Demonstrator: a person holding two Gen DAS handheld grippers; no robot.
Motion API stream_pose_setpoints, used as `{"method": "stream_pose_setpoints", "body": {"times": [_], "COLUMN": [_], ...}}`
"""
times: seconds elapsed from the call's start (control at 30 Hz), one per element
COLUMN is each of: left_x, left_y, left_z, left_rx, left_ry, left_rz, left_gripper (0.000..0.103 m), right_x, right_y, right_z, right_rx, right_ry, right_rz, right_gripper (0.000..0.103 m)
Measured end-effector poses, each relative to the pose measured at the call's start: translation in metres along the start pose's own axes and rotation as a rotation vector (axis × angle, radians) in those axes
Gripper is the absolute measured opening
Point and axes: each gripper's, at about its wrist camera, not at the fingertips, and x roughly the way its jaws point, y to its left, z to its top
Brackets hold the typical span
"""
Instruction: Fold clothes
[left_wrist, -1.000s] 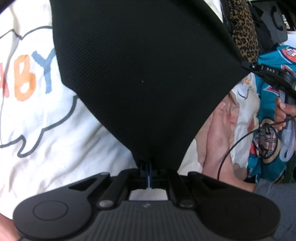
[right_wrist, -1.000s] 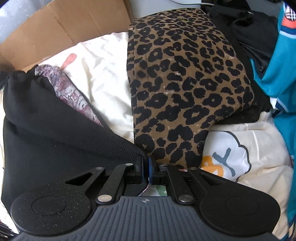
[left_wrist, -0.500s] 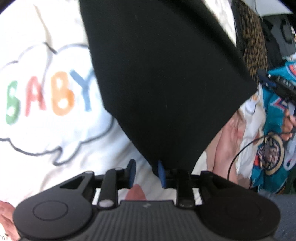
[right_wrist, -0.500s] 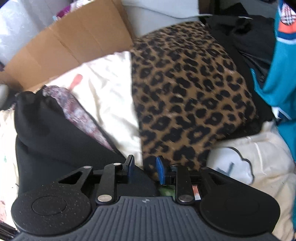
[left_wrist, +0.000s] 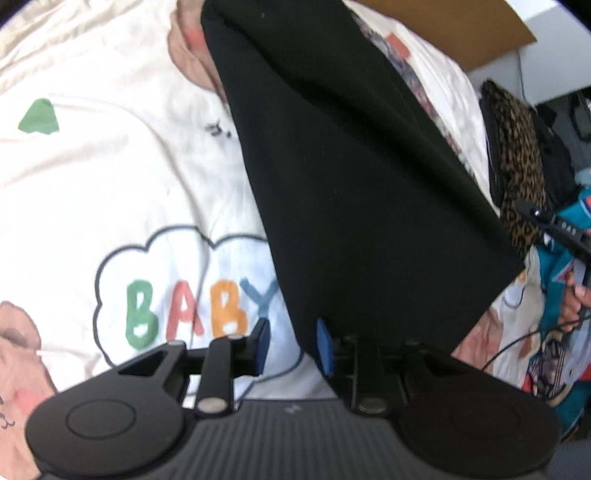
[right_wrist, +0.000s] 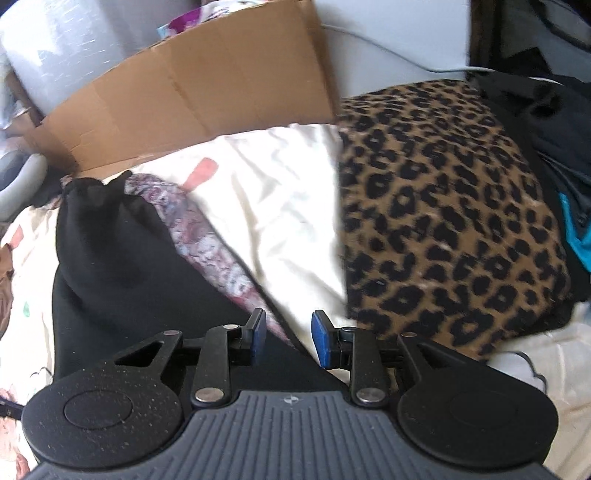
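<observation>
Cream bedding (left_wrist: 110, 177) is being overlain by a black garment (left_wrist: 362, 192), seemingly released, both the left gripper (left_wrist: 289, 345) and the right gripper (right_wrist: 288, 338) being held open, empty.

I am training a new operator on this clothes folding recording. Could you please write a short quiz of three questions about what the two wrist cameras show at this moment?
1. True or false: the left gripper is clamped on the black garment.
2. Which word is printed in coloured letters on the cream sheet beside the black garment?
A. MAMA
B. BABY
C. LOVE
3. Fill in: in the right wrist view, beyond the right gripper, the folded item with the animal pattern is the ____ print garment.

Key:
1. False: its blue pads stand apart, with the garment's edge at the right pad.
2. B
3. leopard
</observation>
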Motion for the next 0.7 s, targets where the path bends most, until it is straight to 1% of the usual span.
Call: {"method": "stream_pose_setpoints", "body": {"times": [0.1,0.13,0.17,0.2,0.3,0.33,0.4,0.47,0.53,0.63,0.7], "left_x": [-0.002,0.001,0.008,0.012,0.024,0.03,0.027,0.034,0.031,0.033,0.033], "left_y": [0.02,0.017,0.004,-0.001,0.0,-0.004,-0.007,-0.03,-0.029,-0.032,-0.033], "left_z": [0.005,-0.001,-0.015,-0.019,0.005,0.006,-0.002,0.002,0.009,0.017,0.016], "left_rx": [-0.024,-0.033,-0.044,-0.051,-0.059,-0.059,-0.053,-0.043,-0.033,-0.034,-0.035], "left_ry": [-0.018,-0.024,-0.029,-0.034,-0.043,-0.049,-0.059,-0.068,-0.08,-0.093,-0.092], "left_rz": [0.011,0.014,0.015,0.015,0.01,0.009,0.011,0.015,0.021,0.028,0.029], "left_gripper": [0.03,0.03,0.03,0.03,0.03,0.03,0.03,0.03,0.033,0.033,0.033], "right_x": [0.011,0.015,0.019,0.022,0.036,0.041,0.05,0.059,0.067,0.078,0.085], "right_y": [0.01,0.013,0.018,0.022,0.032,0.035,0.041,0.049,0.053,0.059,0.065], "right_z": [0.004,0.006,0.007,0.009,0.013,0.015,0.019,0.021,0.023,0.022,0.02], "right_rx": [-0.023,-0.031,-0.041,-0.052,-0.082,-0.088,-0.11,-0.143,-0.16,-0.159,-0.175], "right_ry": [0.015,0.018,0.019,0.019,0.021,0.023,0.026,0.026,0.031,0.041,0.048], "right_rz": [0.022,0.029,0.038,0.048,0.057,0.06,0.064,0.067,0.073,0.086,0.097], "right_gripper": [0.032,0.032,0.032,0.034,0.036,0.036,0.036,0.036,0.036,0.036,0.036]}}
